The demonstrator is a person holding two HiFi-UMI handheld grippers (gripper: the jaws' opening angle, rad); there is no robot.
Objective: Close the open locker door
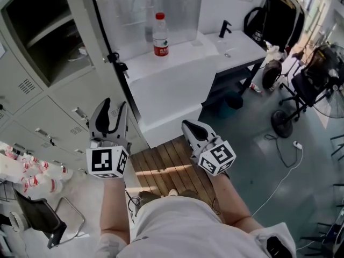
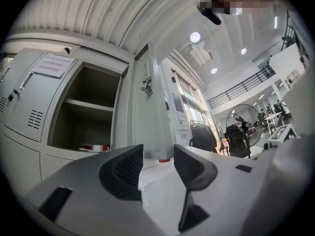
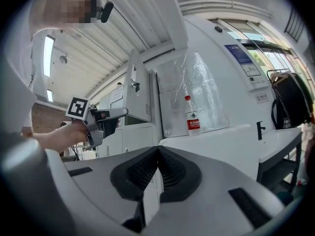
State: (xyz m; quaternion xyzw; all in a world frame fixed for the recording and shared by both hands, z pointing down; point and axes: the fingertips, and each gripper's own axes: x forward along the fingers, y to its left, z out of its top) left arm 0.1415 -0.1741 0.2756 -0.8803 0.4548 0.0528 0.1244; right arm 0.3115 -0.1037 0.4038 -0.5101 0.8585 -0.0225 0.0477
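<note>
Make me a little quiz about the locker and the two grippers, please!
1. True or false: the locker door stands open.
2. Which one has its fingers apart? A left gripper, B right gripper, C both.
3. What stands on the white counter?
Key: 1 true. 2 A; the right gripper's fingers are together with nothing between them. 3 a bottle with a red cap.

A red-labelled water bottle [image 1: 160, 35] stood on the white counter [image 1: 174, 90] at twelve o'clock, a black tap [image 1: 225, 28] at one, a floor fan [image 1: 330, 79] at three.
</note>
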